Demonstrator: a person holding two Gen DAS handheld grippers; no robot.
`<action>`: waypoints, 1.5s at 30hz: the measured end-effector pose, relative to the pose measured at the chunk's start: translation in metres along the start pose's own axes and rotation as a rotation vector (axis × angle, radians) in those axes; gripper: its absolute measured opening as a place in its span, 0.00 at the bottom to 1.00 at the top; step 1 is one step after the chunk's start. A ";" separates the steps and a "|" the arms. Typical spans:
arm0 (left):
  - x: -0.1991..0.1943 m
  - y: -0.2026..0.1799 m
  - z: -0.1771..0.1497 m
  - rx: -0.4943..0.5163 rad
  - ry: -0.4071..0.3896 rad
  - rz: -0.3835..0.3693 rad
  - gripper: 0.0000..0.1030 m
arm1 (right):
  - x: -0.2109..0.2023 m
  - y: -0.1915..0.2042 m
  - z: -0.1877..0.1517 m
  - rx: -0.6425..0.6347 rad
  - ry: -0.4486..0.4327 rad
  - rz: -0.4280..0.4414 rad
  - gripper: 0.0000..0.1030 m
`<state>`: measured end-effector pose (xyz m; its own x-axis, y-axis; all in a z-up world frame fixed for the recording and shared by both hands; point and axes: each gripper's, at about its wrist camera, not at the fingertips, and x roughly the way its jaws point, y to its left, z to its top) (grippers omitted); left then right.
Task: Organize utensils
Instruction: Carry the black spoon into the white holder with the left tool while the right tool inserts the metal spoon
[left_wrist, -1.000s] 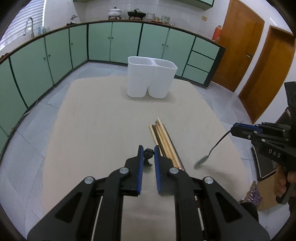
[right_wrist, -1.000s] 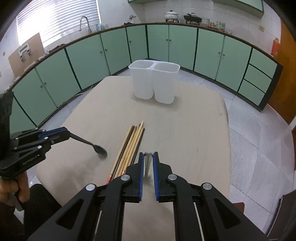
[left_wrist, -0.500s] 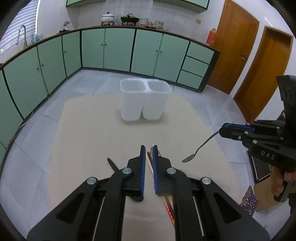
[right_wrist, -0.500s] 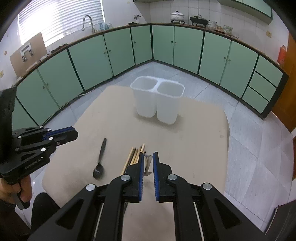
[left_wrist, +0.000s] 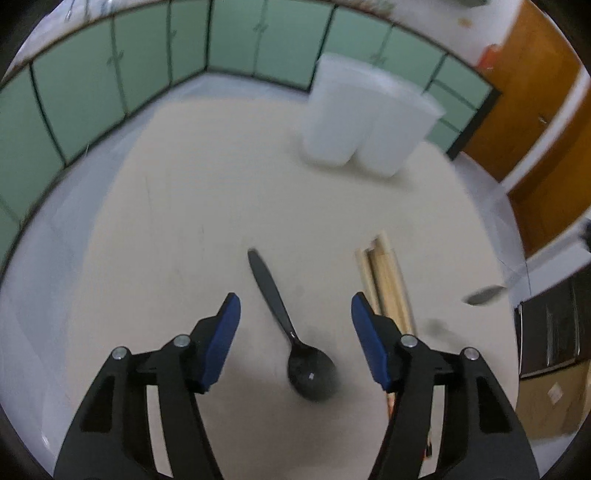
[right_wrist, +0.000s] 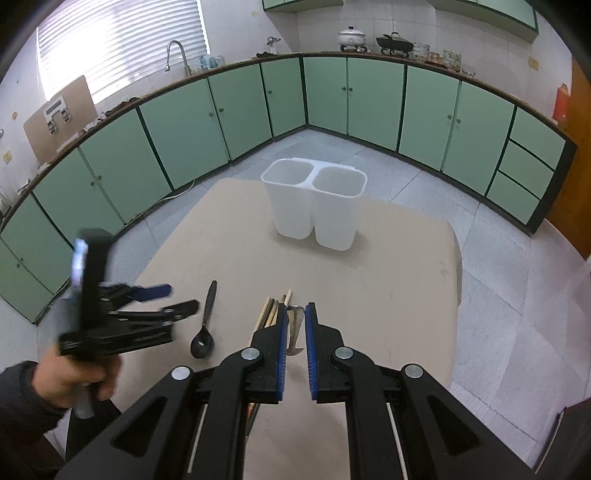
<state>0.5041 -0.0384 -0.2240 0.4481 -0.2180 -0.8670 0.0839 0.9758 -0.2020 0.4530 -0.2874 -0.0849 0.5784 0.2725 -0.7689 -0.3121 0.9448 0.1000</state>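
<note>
Black plastic spoon (left_wrist: 291, 332) lies flat on the tan table (left_wrist: 184, 206), bowl toward the person, handle pointing away toward the white twin-cup holder (right_wrist: 314, 199). Glossy, one piece, handle tapering to a rounded tip.

Left gripper (left_wrist: 295, 314): jaws wide and opening, blue pads either side of the spoon, neither pad touching it. The spoon sits between the fingers, bowl nearer the gripper body, handle reaching out past the fingertips. From the right wrist view this gripper (right_wrist: 177, 301) is blurred, held in a hand (right_wrist: 74, 373) just left of the spoon.

Bundle of wooden chopsticks (left_wrist: 384, 280) lies just right of the left gripper's right finger, parallel with it.

Right gripper (right_wrist: 295, 314): jaws nearly closed, clamped on a metal spoon (right_wrist: 293, 328) by its handle; chopstick ends show just beyond its left finger. The holder stands well ahead of both grippers, both cups empty.
</note>
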 end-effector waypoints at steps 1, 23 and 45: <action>0.012 0.000 0.002 -0.013 0.018 0.016 0.56 | 0.000 -0.002 -0.001 0.003 -0.001 0.002 0.09; 0.062 0.012 0.035 -0.052 0.099 0.067 0.13 | 0.008 -0.012 -0.012 0.016 0.001 0.020 0.09; -0.053 -0.029 0.090 0.031 -0.154 -0.027 0.03 | 0.001 0.002 0.040 -0.034 -0.026 -0.015 0.09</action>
<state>0.5584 -0.0535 -0.1308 0.5759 -0.2409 -0.7812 0.1243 0.9703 -0.2076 0.4828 -0.2776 -0.0598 0.6027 0.2636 -0.7532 -0.3283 0.9422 0.0671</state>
